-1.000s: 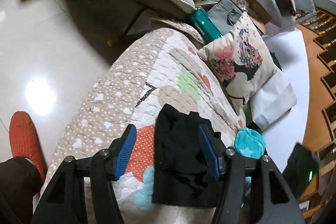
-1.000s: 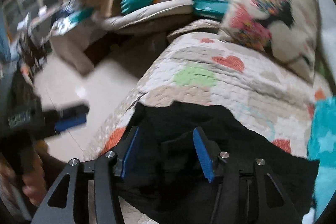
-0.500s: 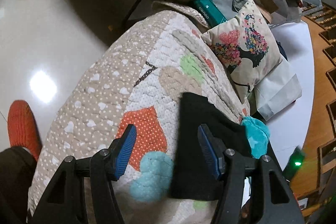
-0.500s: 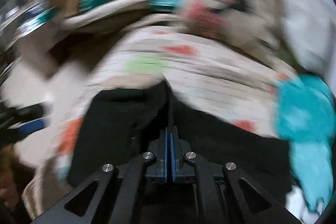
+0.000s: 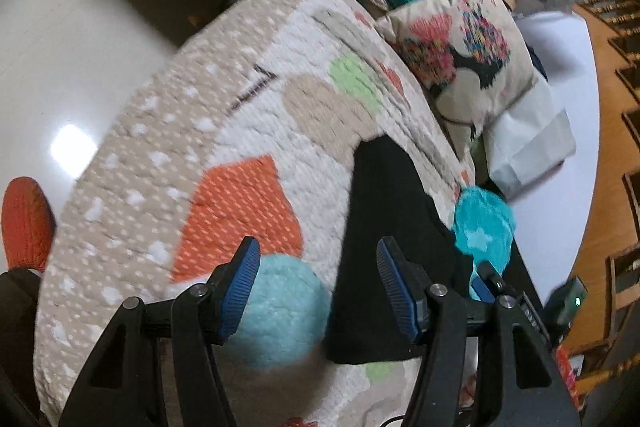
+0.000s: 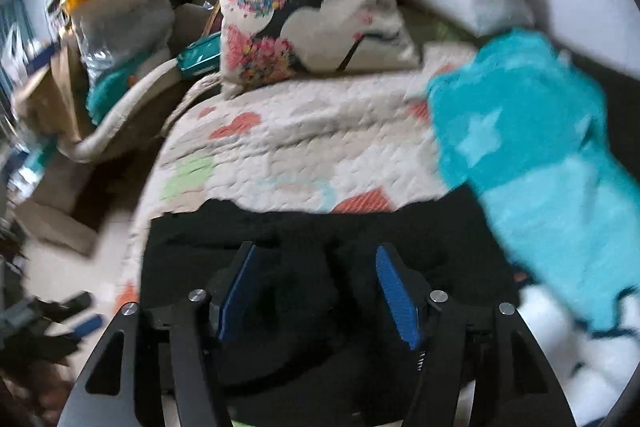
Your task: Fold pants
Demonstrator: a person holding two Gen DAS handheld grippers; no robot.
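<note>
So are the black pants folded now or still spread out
Folded, it looks like. The pants lie as a compact dark block on the quilt, with layered creases in the right wrist view. Both grippers are open, holding nothing.

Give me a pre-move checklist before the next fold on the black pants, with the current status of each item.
1. Left gripper open and empty: ok, nothing between its fingers.
2. Right gripper open: ok, jaws apart over the black pants, not clamped on them.
3. Pants lying on the quilt, not hanging off: cannot tell, the near edge is hidden behind the grippers.
4. Pants lying flat: not ok, the right wrist view shows a bunched ridge between the fingers.
5. Teal star-print cloth clear of the pants: not ok, it appears to meet or overlap their right edge.
6. Floral pillow out of the way: ok, it sits at the far end.
</note>
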